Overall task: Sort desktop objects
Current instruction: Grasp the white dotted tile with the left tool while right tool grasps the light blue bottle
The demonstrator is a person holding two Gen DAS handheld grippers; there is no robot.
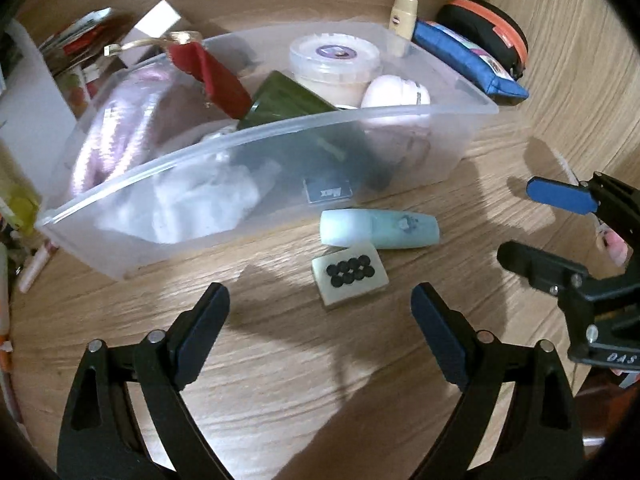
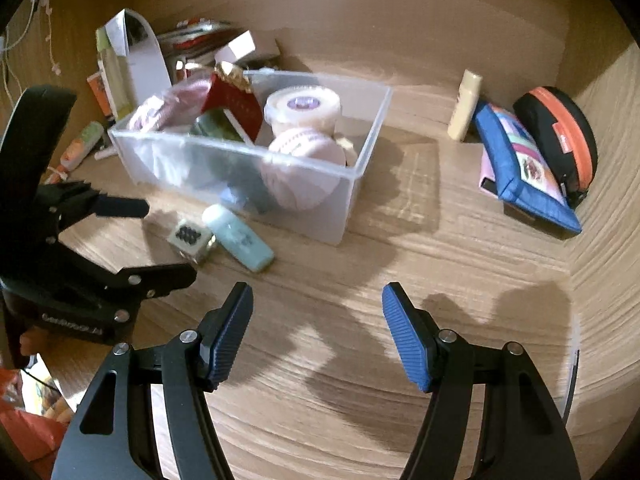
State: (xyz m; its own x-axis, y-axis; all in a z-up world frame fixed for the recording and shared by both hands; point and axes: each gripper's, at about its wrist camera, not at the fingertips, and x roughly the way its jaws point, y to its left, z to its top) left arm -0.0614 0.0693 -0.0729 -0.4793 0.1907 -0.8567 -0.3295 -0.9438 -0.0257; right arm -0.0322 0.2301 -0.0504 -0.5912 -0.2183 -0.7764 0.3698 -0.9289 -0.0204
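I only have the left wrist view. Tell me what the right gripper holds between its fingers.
Observer: Nothing. The right gripper is open, with only bare wooden desk between its blue pads.
Operator: Check under the blue fabric pouch by the side wall.
Observer: A flat pink case appears to lie beneath it, its edge sticking out on the bin's side.
Operator: Report what lies left of the clear plastic bin.
Observer: An orange-and-green tube lies on the desk just off the bin's left corner.
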